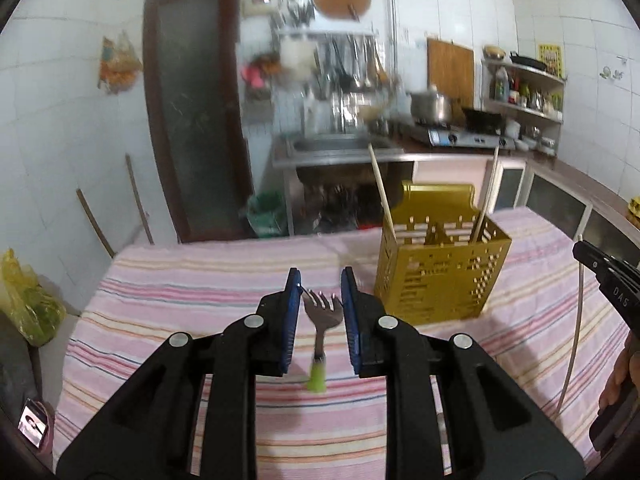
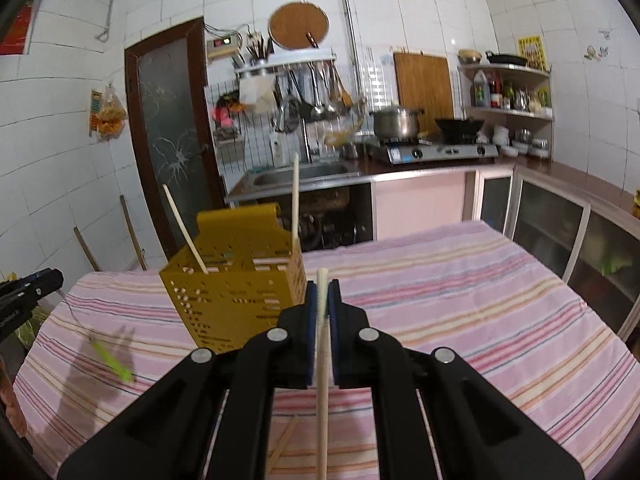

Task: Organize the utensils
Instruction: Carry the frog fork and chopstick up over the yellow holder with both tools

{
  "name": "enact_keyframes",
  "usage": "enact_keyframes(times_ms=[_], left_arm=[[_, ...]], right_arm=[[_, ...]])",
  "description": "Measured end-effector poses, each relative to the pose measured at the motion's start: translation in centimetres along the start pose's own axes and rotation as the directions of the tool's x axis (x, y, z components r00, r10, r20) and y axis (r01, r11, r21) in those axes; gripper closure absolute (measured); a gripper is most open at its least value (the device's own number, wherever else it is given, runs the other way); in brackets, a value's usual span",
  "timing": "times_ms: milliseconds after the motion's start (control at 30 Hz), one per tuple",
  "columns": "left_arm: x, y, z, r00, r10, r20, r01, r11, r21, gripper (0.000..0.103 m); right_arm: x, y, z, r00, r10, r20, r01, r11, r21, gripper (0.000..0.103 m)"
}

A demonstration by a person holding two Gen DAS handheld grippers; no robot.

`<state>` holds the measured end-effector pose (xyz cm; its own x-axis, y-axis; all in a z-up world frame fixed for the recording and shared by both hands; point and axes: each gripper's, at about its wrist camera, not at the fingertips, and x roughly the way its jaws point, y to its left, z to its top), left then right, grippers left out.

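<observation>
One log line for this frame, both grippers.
left gripper: open over fork | right gripper: shut on chopstick | holder: upright

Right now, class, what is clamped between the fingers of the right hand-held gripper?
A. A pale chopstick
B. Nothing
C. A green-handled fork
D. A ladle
A: in the right wrist view the right hand-held gripper has its blue pads pressed against a pale chopstick, while the green-handled fork lies on the striped tablecloth.
</observation>
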<state>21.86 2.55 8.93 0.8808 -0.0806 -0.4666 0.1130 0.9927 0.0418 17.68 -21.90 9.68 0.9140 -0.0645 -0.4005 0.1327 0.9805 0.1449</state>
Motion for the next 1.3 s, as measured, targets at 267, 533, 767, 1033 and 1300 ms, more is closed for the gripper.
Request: enact_keyframes(times_ms=[267,533,767,1033,1300], left_arm=[[0.3,0.2,0.7,1.000,-0.002,0.014,0.002,1.000,-0.026,0.088],[0.4,-0.3,0.7,0.999,-0.016,0.029,0.017,0.999,-0.036,0.088],[0.1,-0.3,1.3,0.998,-0.032,0.047,0.034,0.998,-0.045,0.091],[-0.4,-0.5,3.1,0.994,-0.064,0.087,0.069,0.996,-0.057,0.092],[-1.4,-1.7,6.3,0.983,-0.119,0.138,0.126,0.991,-0.043,0.092]], right_arm=[[-0.5,0.1,1.6,0.998,0.019,0.058,-0.018,1.000,-0.006,0.097],[-0.3,-0.8,1.8,0.997,0.026,0.066,-0.027,0.999,0.018,0.097],[-0.3,-0.9,2.1,0.996,0.027,0.082,-0.029,0.999,0.021,0.097],[-0.2,-0.5,3.5,0.992,0.036,0.117,-0.039,0.999,0.020,0.097],[0.2,0.1,5.9,0.986,0.056,0.160,-0.060,0.998,0.020,0.097]])
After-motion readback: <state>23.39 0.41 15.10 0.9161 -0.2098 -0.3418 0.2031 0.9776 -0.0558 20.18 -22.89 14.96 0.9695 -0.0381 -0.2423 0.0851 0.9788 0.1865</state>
